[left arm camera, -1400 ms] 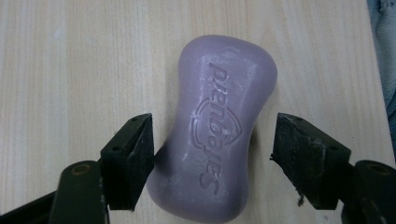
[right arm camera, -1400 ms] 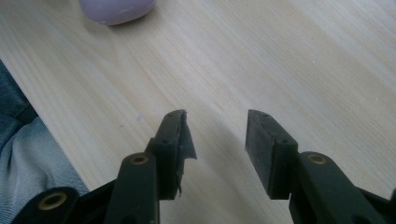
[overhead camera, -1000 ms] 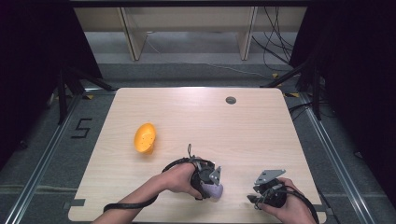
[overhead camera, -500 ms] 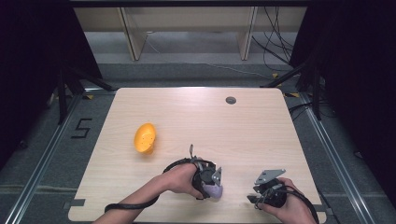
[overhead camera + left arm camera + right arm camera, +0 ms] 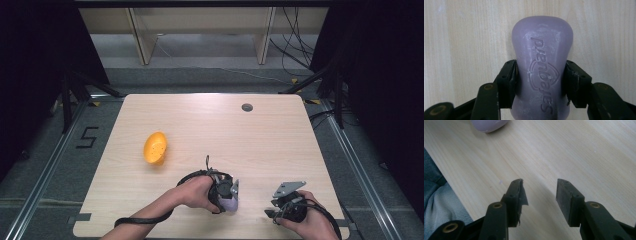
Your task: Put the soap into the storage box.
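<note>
Lilac soap (image 5: 542, 72), a waisted bar with embossed lettering on its top face, lay flat on the bench (image 5: 280, 145) near the front edge. The left tongs (image 5: 231, 196) were closed on the soap at its narrow waist, one black pad pressed against each side. In the left gripper view the pads (image 5: 509, 82) sat flush against the bar, with bare wood grain visible around it. The left hand (image 5: 195, 192) wrapped the tool body, and a black cable trailed from it toward the front edge of the bench.

The right tongs (image 5: 539, 200) stood open with nothing between the pads, just above the bench surface, to the right of the soap and apart from it. In the right gripper view the rounded end of the soap (image 5: 489, 125) appeared at the top edge, well ahead of the pads. The right hand (image 5: 310, 225) held its tool at the front right corner of the bench.

An orange oval object (image 5: 155, 148) lay on the bench to the left of the soap and farther from the front edge, well apart from it. A small dark round mark (image 5: 247, 107) sat on the bench surface near the far edge, well beyond the soap.
</note>
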### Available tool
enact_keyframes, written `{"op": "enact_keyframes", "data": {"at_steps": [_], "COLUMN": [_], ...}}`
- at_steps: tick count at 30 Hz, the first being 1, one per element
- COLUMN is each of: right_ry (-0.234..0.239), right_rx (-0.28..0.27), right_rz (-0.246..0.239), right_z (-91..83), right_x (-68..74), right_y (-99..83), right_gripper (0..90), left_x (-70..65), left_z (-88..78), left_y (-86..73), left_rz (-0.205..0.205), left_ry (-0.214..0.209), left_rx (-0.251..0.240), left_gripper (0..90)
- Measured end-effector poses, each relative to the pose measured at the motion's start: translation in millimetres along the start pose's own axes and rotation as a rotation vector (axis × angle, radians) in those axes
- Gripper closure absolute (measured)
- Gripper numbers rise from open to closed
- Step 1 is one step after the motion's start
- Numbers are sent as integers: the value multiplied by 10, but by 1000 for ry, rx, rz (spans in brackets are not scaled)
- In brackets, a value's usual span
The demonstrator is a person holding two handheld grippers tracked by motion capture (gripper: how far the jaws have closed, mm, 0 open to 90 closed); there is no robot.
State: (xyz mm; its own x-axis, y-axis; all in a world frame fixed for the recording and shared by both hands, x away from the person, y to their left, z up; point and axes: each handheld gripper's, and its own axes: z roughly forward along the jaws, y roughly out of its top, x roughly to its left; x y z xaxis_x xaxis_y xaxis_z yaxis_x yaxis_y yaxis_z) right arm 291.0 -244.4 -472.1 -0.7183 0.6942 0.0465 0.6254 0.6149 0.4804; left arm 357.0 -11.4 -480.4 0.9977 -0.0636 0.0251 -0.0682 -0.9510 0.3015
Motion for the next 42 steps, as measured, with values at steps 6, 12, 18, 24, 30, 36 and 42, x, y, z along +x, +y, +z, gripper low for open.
{"op": "enact_keyframes", "data": {"at_steps": [6, 12, 18, 24, 30, 36, 42], "right_ry": [3, 3, -3, -1, 11, 5, 6], "right_rx": [-1, 0, -10, -13, -22, -28, -21], "right_rz": [0, 1, -17, -14, -19, -35, -18], "right_z": [0, 1, 3, -1, -3, 3, -6], "right_x": [-3, -2, -21, -25, -33, -45, -38], "right_y": [0, 1, 4, 3, 1, 4, 3], "right_gripper": [566, 564, 562, 562, 561, 560, 560], "left_x": [9, 15, 30, 23, 16, -7, -17], "left_z": [-9, -19, -31, -37, -47, -69, -94], "left_y": [-6, -17, -36, -50, -62, -80, -100], "left_rz": [-39, -68, -91, -95, -92, -95, -103], "left_ry": [-8, -14, -6, 7, 19, 17, 24], "left_rx": [1, 7, -6, -17, -12, -16, -40], "left_gripper": [484, 486, 488, 489, 490, 492, 492]}}
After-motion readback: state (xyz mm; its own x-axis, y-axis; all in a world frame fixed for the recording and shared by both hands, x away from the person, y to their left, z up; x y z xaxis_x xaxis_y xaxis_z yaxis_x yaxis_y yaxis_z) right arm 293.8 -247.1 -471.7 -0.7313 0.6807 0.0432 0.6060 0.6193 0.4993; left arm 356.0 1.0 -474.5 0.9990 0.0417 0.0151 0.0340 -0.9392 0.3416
